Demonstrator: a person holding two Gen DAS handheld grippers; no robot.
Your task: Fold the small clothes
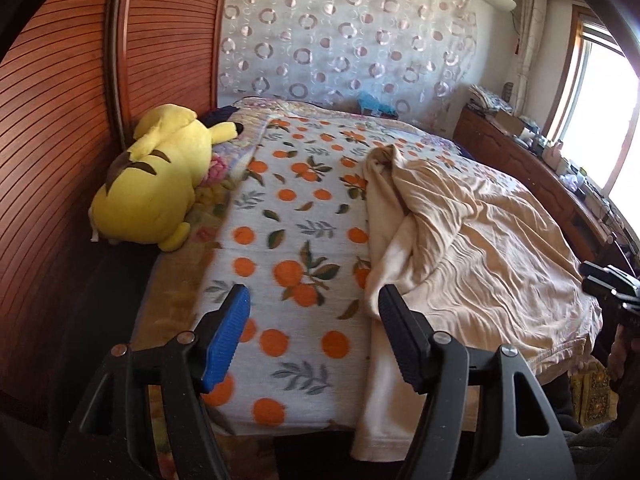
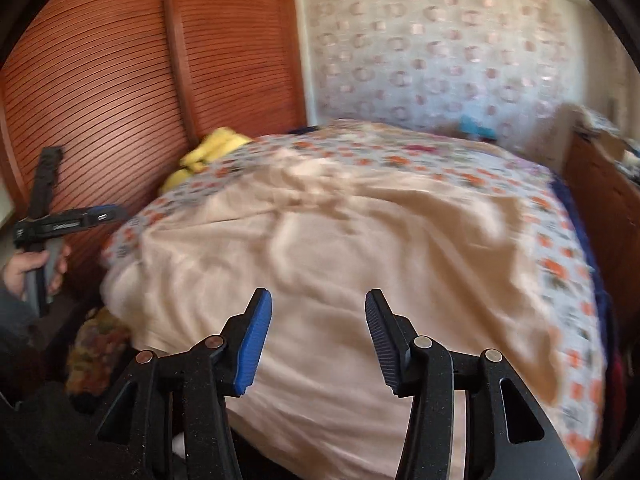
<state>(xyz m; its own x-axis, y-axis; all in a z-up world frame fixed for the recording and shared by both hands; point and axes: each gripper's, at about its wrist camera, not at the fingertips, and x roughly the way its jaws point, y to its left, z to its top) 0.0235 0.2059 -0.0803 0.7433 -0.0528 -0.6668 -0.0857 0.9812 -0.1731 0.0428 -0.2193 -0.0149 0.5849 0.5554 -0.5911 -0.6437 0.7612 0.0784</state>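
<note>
A cream-coloured garment (image 1: 472,240) lies wrinkled on the bed, over a blanket printed with oranges (image 1: 288,216); one strip of it hangs off the near edge. My left gripper (image 1: 312,300) is open above the near edge, its right finger beside the garment's left border, nothing between the pads. In the blurred right wrist view the garment (image 2: 340,240) fills the middle of the bed. My right gripper (image 2: 318,306) is open above its near part, holding nothing. The left gripper (image 2: 72,220), in a hand, shows at the left there.
A yellow plush toy (image 1: 156,184) lies at the bed's left side against a brown slatted wardrobe (image 1: 60,120). A wooden dresser (image 1: 532,168) with small items runs along the right under a bright window. A patterned curtain (image 1: 344,32) hangs behind the bed.
</note>
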